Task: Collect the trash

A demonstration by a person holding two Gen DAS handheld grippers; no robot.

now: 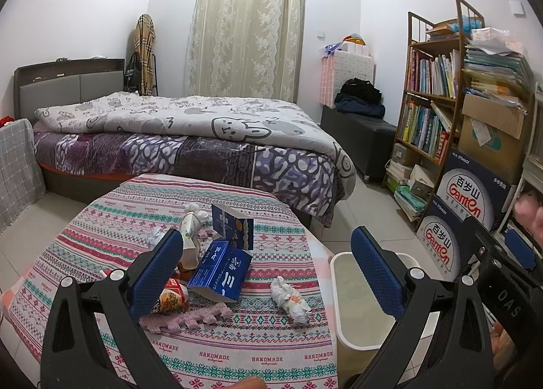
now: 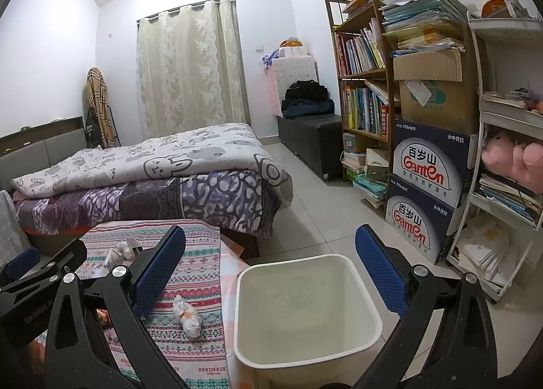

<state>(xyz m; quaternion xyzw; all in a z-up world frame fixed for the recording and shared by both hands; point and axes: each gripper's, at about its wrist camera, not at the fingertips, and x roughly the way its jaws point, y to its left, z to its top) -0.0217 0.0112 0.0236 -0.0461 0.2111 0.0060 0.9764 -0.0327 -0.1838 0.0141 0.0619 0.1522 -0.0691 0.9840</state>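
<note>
Trash lies on a table with a patterned cloth [image 1: 258, 351]: a crumpled white wrapper [image 1: 291, 299], a flattened blue box [image 1: 220, 272], an upright blue carton [image 1: 233, 226], a white paper cup [image 1: 190, 229], a snack packet [image 1: 171, 297] and a pink foam strip [image 1: 190, 319]. My left gripper [image 1: 268, 273] is open and empty above the table's near side. A cream trash bin [image 2: 305, 314] stands on the floor to the table's right. My right gripper [image 2: 271, 273] is open and empty above the bin; the wrapper also shows in the right wrist view [image 2: 187, 316].
A bed [image 1: 190, 138] stands behind the table. A bookshelf [image 2: 366, 83], stacked Ganten boxes [image 2: 427, 192] and a white rack [image 2: 509, 151] line the right wall. A dark bench [image 2: 312, 141] with clothes stands at the back. Tiled floor [image 2: 319, 219] lies between bed and shelves.
</note>
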